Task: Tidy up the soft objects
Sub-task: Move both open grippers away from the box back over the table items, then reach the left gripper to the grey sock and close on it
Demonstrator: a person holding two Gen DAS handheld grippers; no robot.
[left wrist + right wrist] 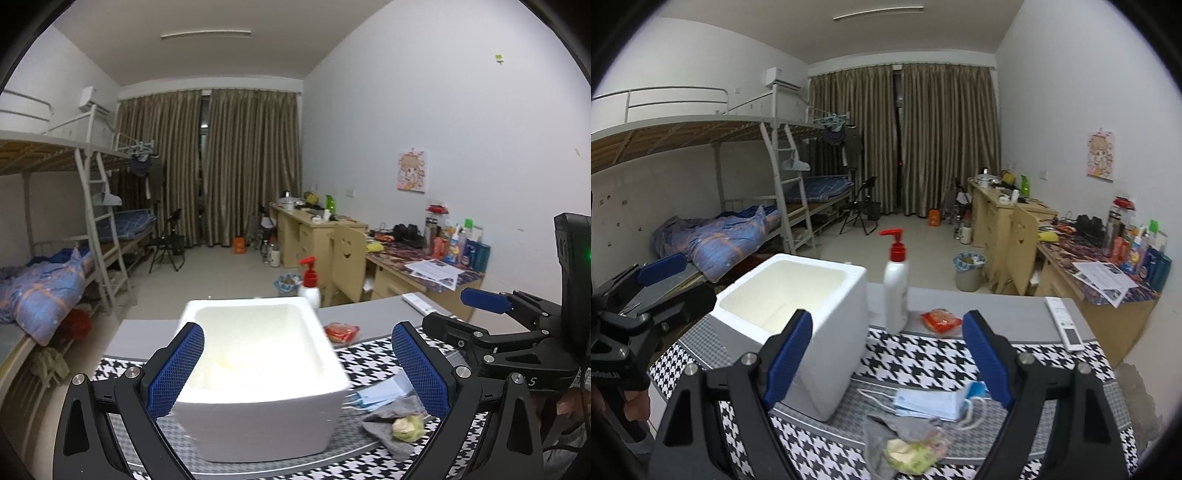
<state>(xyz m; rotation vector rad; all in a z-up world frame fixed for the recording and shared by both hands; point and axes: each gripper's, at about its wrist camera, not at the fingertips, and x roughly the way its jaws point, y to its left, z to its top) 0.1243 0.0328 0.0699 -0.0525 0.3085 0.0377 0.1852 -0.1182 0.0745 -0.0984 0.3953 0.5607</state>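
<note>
A white foam box [258,373] stands open and looks empty on the houndstooth cloth; it also shows in the right wrist view [798,325]. My left gripper [299,365] is open, its fingers either side of the box's near end. To the box's right lie blue face masks [929,402] and a grey sock with a yellow-green patch [905,439], also seen in the left wrist view as masks [380,397] and sock [395,428]. My right gripper [890,362] is open and empty, above the masks and sock.
A white pump bottle with a red top [895,291] stands behind the box. A red snack packet [940,321] and a white remote [1065,323] lie on the grey table [997,314]. Bunk beds stand left, desks right.
</note>
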